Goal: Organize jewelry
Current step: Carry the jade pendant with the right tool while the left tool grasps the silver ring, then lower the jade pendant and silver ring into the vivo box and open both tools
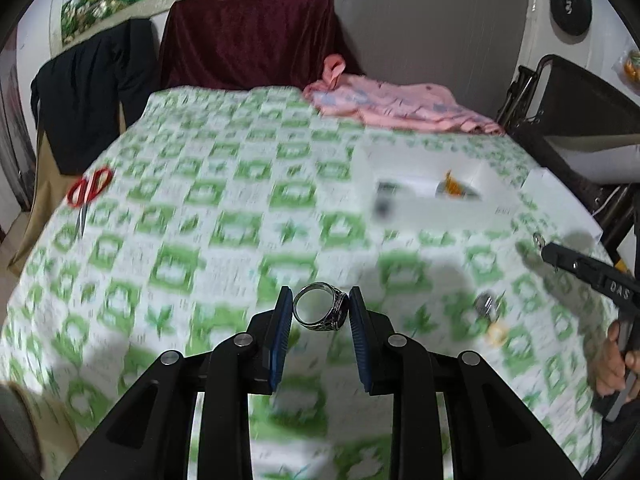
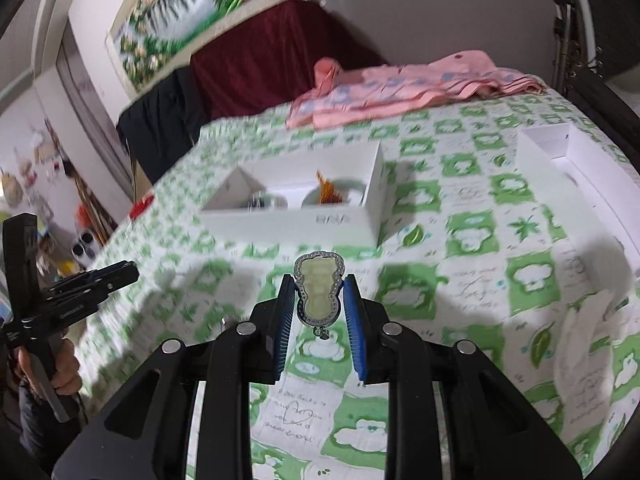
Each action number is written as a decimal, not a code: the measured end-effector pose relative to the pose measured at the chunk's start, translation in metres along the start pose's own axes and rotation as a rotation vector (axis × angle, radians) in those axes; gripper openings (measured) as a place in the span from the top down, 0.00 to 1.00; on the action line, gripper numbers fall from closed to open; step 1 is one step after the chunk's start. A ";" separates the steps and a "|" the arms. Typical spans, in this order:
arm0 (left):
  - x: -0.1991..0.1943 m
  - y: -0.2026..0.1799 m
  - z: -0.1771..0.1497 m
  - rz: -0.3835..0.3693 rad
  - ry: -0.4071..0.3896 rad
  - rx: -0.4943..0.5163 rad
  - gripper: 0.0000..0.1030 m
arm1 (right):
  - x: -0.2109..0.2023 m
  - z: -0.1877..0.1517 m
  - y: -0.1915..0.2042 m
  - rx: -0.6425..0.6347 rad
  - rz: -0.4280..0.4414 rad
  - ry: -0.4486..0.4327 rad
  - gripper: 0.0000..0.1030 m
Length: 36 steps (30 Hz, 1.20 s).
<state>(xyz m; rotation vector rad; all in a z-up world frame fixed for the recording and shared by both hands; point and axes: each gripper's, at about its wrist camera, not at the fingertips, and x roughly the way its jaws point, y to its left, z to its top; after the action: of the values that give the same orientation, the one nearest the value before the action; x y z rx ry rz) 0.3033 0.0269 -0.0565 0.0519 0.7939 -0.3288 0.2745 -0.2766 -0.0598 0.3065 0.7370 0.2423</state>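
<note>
A: What did the left gripper hold?

B: A silver metal ring with a dark carved face, clamped between its 2 blue pads, hole facing the camera, carved face turned toward the right pad. It hung above the green-and-white patterned bedsheet, nearer than the open white cardboard box.

A: And the right gripper?

B: Closed on a pale jade pendant in a silver beaded frame. Its long axis ran along the fingers, bail loop toward the camera, broad end toward the white box. A second white tray lay right of that box.
</note>
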 end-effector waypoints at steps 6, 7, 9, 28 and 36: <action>0.001 -0.025 0.049 -0.049 -0.064 0.014 0.72 | -0.007 0.042 0.003 0.019 0.027 -0.052 0.77; 0.004 -0.029 0.058 -0.061 -0.071 0.014 0.72 | -0.006 0.049 0.004 0.019 0.031 -0.061 0.77; 0.011 -0.038 0.072 -0.079 -0.079 0.014 0.72 | 0.002 0.065 0.008 0.020 0.032 -0.073 0.77; 0.068 -0.044 0.084 -0.074 -0.088 -0.022 0.56 | 0.056 0.072 -0.018 0.081 0.004 -0.096 0.66; 0.074 -0.031 0.082 -0.052 -0.060 -0.058 0.56 | 0.052 0.068 -0.024 0.105 0.000 -0.105 0.65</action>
<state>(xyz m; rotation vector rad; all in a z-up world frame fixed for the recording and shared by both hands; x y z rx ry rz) 0.3986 -0.0366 -0.0489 -0.0332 0.7460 -0.3544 0.3607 -0.2951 -0.0532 0.4158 0.6468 0.1866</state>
